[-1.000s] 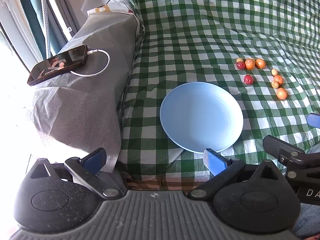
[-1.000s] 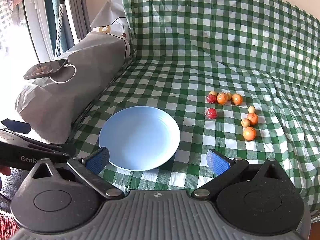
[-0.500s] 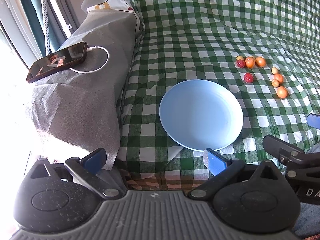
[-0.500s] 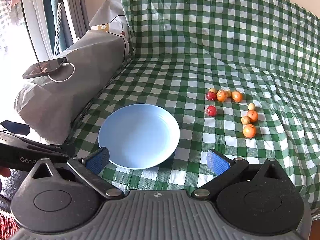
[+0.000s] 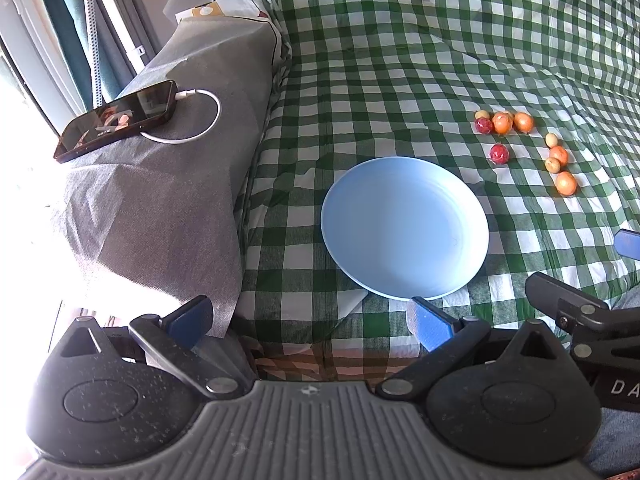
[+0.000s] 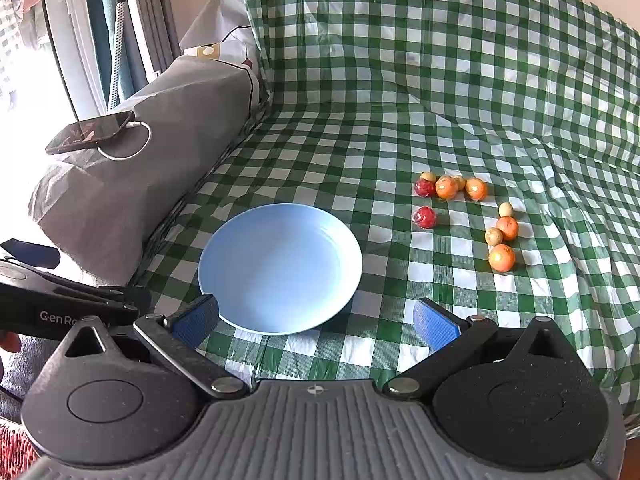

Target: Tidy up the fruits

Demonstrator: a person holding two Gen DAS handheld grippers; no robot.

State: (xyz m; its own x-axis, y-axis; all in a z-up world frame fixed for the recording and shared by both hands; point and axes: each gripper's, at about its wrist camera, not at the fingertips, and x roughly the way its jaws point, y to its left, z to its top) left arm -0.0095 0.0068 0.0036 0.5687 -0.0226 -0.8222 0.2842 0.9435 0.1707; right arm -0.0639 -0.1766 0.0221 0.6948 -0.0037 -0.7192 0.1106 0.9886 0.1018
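An empty light blue plate [image 5: 404, 228] [image 6: 280, 268] lies on a green checked cloth [image 5: 400, 64] [image 6: 380, 120]. Several small fruits lie beyond it to the right: a lone red one [image 5: 499, 153] [image 6: 425, 217], a row with a red and orange ones [image 5: 502, 122] [image 6: 448, 187], and a second group of orange and pale ones [image 5: 565, 183] [image 6: 501, 257]. My left gripper [image 5: 310, 318] is open at the cloth's near edge, left of the plate. My right gripper [image 6: 316, 320] is open just short of the plate's near rim. Neither holds anything.
A grey covered armrest [image 5: 160, 184] [image 6: 140, 184] rises at the left, with a phone [image 5: 116, 120] [image 6: 90, 132] on a white cable lying on it. A window frame and curtain [image 6: 108, 28] stand behind. The checked backrest [image 6: 440, 40] rises at the far side.
Both views have crept slightly forward and up; the plate and fruits sit a little lower and nearer the grippers. Both grippers stay open and nothing on the cloth has moved.
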